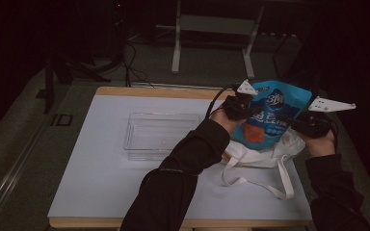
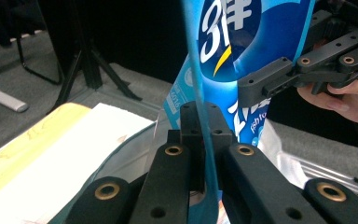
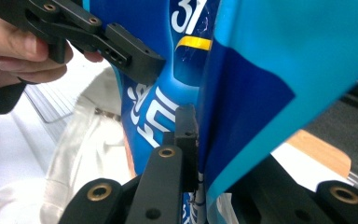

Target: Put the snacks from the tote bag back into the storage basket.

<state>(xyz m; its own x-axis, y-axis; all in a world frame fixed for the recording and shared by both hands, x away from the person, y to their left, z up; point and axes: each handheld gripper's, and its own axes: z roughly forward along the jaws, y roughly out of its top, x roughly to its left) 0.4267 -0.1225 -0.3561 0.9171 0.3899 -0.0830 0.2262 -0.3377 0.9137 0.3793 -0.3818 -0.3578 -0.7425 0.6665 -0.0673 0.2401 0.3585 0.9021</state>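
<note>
Both claws, the left gripper point(image 1: 235, 107) and right gripper point(image 1: 302, 122), pinch the blue snack bag point(image 1: 270, 118) tight at the frame's right, above the white tote bag point(image 1: 260, 156). Lift evenly, probably toward the clear tray point(image 1: 161, 134).

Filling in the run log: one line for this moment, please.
left gripper: shut on blue pouch | right gripper: shut on blue pouch | pouch above white tote bag | clear bin: empty

Both hand-held grippers point(image 1: 265, 113) apparently clamped.

The blue pouch point(image 3: 261, 93) hides the right tongs' point(image 3: 200, 154) far jaw
</note>
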